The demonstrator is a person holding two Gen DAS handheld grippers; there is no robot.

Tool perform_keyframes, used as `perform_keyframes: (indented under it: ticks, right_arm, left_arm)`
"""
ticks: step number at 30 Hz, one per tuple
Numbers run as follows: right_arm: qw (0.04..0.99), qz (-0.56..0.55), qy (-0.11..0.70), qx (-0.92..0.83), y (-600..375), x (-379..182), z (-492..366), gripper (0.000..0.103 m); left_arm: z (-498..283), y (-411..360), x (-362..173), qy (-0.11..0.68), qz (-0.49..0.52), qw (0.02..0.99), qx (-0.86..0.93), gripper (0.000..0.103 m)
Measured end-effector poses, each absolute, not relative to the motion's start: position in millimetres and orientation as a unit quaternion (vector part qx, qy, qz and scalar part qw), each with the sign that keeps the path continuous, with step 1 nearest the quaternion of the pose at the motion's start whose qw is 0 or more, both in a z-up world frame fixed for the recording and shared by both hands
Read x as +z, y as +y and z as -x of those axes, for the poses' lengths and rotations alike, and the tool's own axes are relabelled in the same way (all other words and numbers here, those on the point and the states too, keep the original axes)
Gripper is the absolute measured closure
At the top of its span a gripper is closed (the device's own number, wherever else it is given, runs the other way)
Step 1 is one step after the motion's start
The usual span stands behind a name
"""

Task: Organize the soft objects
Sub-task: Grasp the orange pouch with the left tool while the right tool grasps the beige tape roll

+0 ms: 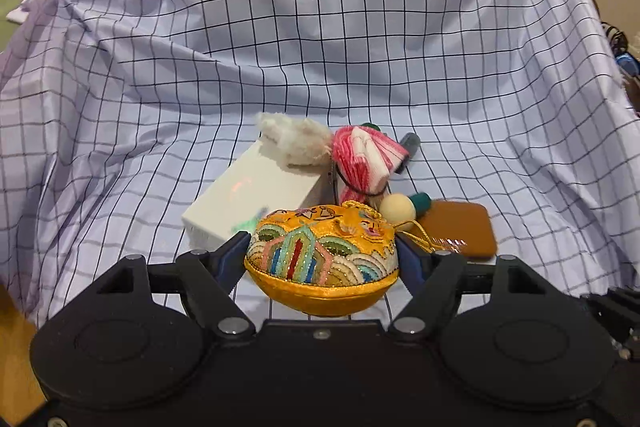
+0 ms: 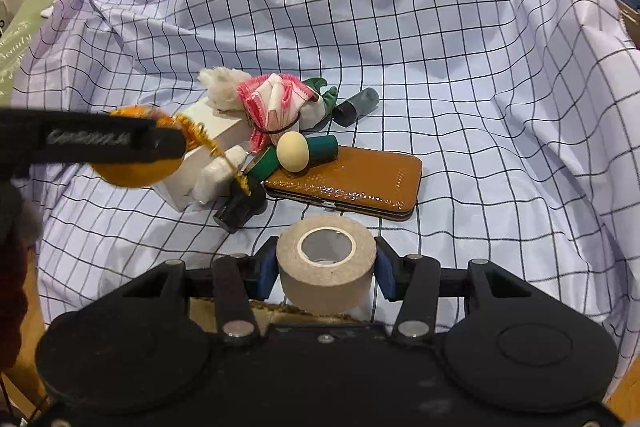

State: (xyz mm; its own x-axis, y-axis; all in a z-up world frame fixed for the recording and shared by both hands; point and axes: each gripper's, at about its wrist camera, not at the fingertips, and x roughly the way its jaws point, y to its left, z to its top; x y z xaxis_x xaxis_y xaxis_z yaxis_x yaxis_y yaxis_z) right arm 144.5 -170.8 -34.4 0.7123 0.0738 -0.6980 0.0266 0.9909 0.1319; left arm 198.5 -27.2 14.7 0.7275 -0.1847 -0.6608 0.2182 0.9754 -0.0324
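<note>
My left gripper (image 1: 322, 259) is shut on a yellow embroidered pouch (image 1: 322, 259) and holds it above the checked cloth (image 1: 360, 67); its gold cord (image 1: 420, 239) trails to the pile. The pouch also shows in the right wrist view (image 2: 136, 175), behind the left gripper's finger (image 2: 92, 141). My right gripper (image 2: 326, 267) is shut on a beige tape roll (image 2: 326, 267), held low in front of the pile. In the pile lie a white fluffy piece (image 2: 220, 83), a pink-and-white cloth bundle (image 2: 276, 103) and a cream ball (image 2: 293, 151).
A white box (image 2: 208, 131), a brown leather case (image 2: 348, 183), green cylinders (image 2: 320, 149), a grey tube (image 2: 356, 107) and a black block (image 2: 236, 207) lie in the pile. The cloth rises in folds behind and at both sides.
</note>
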Motion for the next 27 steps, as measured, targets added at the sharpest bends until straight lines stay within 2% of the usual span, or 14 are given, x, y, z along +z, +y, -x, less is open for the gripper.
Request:
perform_keyframes:
  ticks: [9,27]
  right_arm:
    - [0.930,-0.073,0.361,0.021,-172,-15,-96,0.055]
    - [0.930,-0.076,0.357,0.035,-167,-11,-29,0.055]
  left_arm:
    - [-148,-15,21,0.364,-0.018,0.926,-0.103,0.033]
    - [-81,-8,-11,0.425,0.006,0.901,-0.088,0.033]
